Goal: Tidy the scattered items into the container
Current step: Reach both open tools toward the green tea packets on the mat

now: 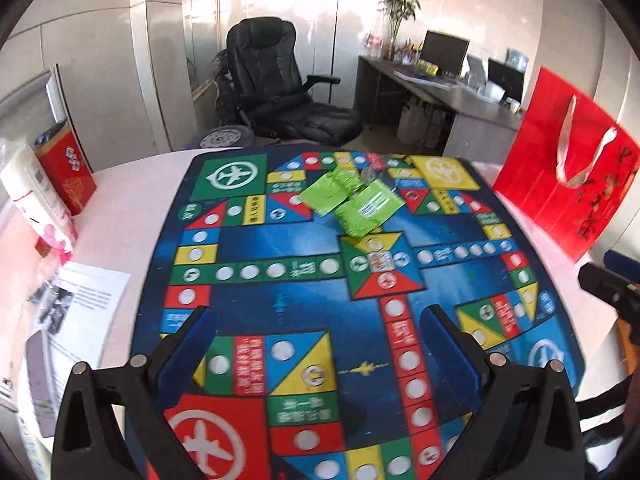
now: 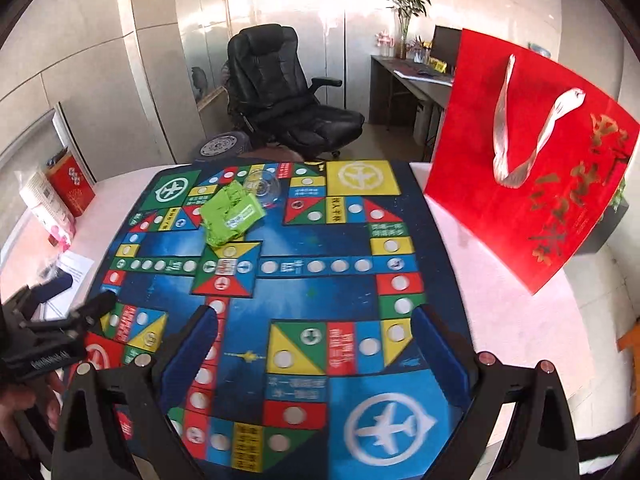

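Bright green packets point(image 1: 352, 204) lie in a small pile on the far half of a colourful flight-chess game mat point(image 1: 280, 288); the right wrist view shows the packets point(image 2: 230, 216) left of centre. Beside them sits a clear glass dish point(image 2: 264, 188), faint in the left wrist view as the dish point(image 1: 372, 174). A red gift bag point(image 2: 532, 168) with silver handles stands upright on the table at the right, the bag point(image 1: 568, 184) seen at the right edge. My left gripper point(image 1: 318, 344) and right gripper point(image 2: 314, 340) hover over the mat's near half, both open with nothing between the fingers.
A red tin point(image 1: 66, 170), a white pack point(image 1: 32, 196) and printed papers point(image 1: 84, 300) sit along the table's left side. The other gripper point(image 2: 60, 332) shows at the lower left. A black office chair point(image 1: 280, 92) and a desk point(image 1: 448, 96) stand beyond the table.
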`<act>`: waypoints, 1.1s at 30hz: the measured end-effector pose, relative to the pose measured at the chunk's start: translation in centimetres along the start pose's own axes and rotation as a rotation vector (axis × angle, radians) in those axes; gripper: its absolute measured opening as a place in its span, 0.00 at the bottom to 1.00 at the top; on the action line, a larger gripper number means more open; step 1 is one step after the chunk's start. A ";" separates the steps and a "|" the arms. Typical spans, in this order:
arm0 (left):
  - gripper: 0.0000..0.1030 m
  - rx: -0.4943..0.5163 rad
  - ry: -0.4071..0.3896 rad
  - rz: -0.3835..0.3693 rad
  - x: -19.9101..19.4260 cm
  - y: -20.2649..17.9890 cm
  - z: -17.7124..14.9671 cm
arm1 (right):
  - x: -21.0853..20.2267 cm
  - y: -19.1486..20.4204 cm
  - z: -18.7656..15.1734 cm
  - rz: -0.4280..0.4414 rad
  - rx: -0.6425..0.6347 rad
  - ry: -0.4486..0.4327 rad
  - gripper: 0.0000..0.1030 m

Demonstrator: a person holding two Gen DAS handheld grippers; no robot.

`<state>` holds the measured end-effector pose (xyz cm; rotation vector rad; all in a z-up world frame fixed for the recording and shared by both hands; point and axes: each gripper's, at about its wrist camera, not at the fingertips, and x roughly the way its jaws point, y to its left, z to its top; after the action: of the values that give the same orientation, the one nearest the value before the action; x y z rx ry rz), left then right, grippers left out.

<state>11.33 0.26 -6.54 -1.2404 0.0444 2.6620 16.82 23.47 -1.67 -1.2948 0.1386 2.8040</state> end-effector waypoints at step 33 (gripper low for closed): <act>1.00 0.136 0.001 -0.131 15.1 1.2 12.7 | 10.9 0.8 2.0 0.154 -0.044 0.093 0.96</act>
<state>-7.89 3.13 -9.86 -1.1599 0.1378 2.5019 8.15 22.94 -8.58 -1.4868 0.1882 2.8880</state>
